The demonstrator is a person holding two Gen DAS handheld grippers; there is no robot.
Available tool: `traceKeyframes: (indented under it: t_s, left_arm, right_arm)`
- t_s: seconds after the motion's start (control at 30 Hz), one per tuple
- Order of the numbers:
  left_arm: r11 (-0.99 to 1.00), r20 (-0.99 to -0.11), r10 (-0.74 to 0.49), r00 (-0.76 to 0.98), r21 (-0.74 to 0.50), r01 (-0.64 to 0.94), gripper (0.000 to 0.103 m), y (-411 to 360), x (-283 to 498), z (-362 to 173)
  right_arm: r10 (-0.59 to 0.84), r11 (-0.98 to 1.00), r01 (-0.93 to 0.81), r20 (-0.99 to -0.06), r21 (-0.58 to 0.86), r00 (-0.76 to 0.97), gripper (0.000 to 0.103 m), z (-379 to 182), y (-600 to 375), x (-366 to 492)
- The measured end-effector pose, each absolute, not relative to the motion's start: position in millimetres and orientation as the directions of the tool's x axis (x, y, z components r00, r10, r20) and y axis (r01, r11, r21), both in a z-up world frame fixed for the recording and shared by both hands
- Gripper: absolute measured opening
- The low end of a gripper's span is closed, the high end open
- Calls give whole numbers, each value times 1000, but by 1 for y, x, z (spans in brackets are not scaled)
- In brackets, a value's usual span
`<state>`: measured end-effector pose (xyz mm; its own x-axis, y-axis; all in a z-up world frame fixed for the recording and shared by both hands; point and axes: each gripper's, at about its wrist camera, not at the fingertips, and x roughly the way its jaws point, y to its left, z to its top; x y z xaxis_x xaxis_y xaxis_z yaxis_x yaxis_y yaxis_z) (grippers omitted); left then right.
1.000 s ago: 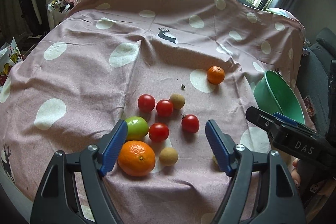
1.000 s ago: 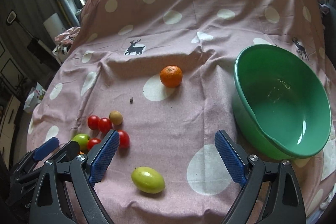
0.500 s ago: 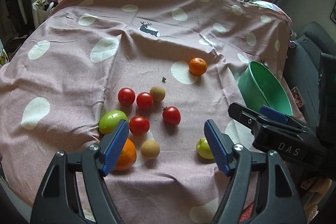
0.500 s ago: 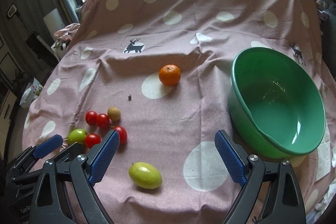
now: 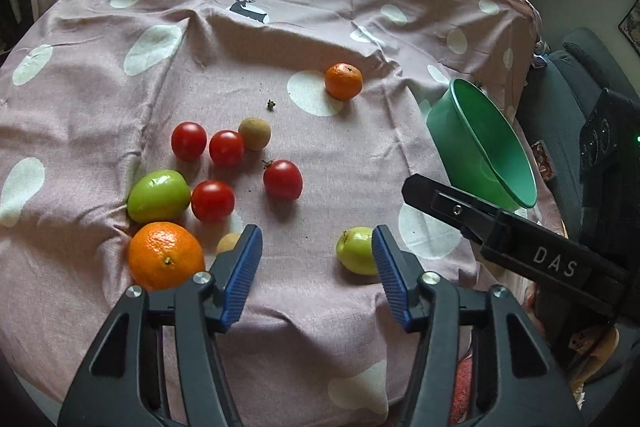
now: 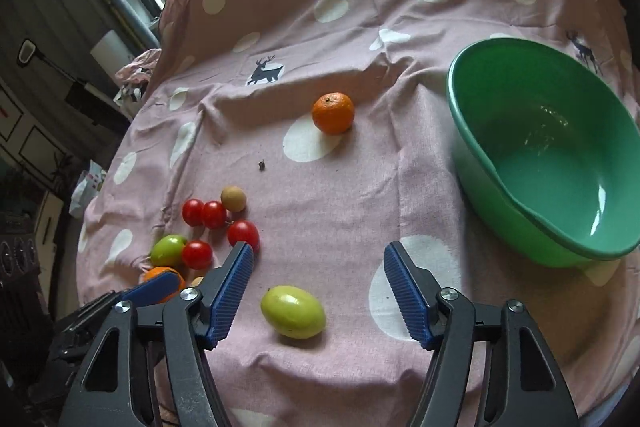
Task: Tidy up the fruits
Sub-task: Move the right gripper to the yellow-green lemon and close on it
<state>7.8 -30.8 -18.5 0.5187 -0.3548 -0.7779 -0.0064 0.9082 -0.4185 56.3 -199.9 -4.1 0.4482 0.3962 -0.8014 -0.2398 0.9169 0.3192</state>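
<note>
Fruit lies on a pink spotted cloth (image 5: 100, 107). My left gripper (image 5: 316, 247) hangs over bare cloth, its jaws closing with nothing between them. A yellow-green fruit (image 5: 354, 251) sits just behind its right finger. To its left are a big orange (image 5: 166, 255), a green fruit (image 5: 158, 195), several red tomatoes (image 5: 282, 179) and two small brown fruits (image 5: 254, 133). My right gripper (image 6: 319, 259) is closing too. The yellow-green fruit (image 6: 293, 311) lies in its gap, untouched by the pads. A small mandarin (image 6: 333, 113) sits farther back.
An empty green bowl (image 6: 500, 203) stands on the right of the cloth, tilted toward the near side. The right gripper's black body (image 5: 520, 247) crosses the left wrist view beside the bowl (image 5: 460, 135). Windows run behind the table, and clutter lies off its left edge.
Both grippers' jaws have narrowed. The left wrist view has swung right and down, so the yellow-green fruit now sits by its right finger. The right gripper has tilted slightly over that fruit.
</note>
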Motion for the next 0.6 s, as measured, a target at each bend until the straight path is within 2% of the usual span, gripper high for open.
traceKeyframes:
  t_s: [0.17,0.23,0.4,0.6]
  left_arm:
    - [896,-784,-401,475,-443,26,49,-41,10,-25]
    - [895,-788,-412,458,-444,41,45,-45,11,-28]
    - [894,-796,-431,426,-441,80,44,-58,13,-34]
    - [896,-810,-435,393,-434,96,43,-69,15,-44]
  right_arm:
    - [445,895,-227,-818,385,364,64,-20,-194,62]
    - [452,891,-213,-827,401,335,60,-27,-194,64]
    - [470,881,-201,-836,428,282,51,-37,-197,68]
    - [493,867,-216,-834,448,247,51,-42,-198,69]
